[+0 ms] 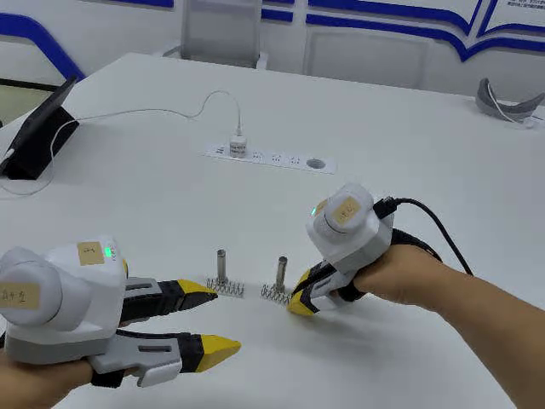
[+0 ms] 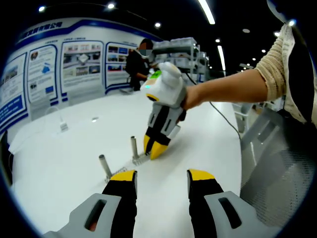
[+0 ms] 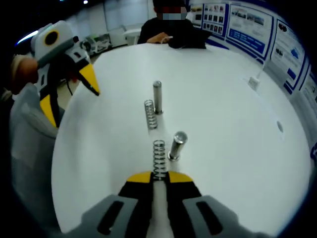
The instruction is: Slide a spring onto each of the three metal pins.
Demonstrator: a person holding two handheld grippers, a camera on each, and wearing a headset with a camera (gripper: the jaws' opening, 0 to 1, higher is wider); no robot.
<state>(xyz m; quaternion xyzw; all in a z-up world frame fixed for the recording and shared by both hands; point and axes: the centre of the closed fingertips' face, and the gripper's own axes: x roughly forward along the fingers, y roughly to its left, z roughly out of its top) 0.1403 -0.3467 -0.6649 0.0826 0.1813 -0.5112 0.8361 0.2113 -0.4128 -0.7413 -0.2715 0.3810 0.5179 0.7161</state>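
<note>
Two upright metal pins (image 1: 221,264) (image 1: 282,273) stand on the white table. A spring lies flat beside each one: the left spring (image 1: 226,288) and the right spring (image 1: 274,295). My right gripper (image 1: 300,303) is low on the table, shut on the near end of the right spring (image 3: 158,157), just beside the near pin (image 3: 176,144). The far pin (image 3: 157,96) and the other spring (image 3: 149,114) lie beyond. My left gripper (image 1: 215,321) hovers open to the left of the pins, holding nothing. In the left gripper view, its own tips (image 2: 162,177) point at the pins (image 2: 134,147) (image 2: 105,166) and at the right gripper (image 2: 156,146).
A white power strip (image 1: 272,158) with a plugged charger (image 1: 238,146) and cable lies behind the pins. A black tablet stand (image 1: 34,132) sits at the far left. A grey curved object (image 1: 507,102) is at the far right. A person (image 3: 173,25) sits across the table.
</note>
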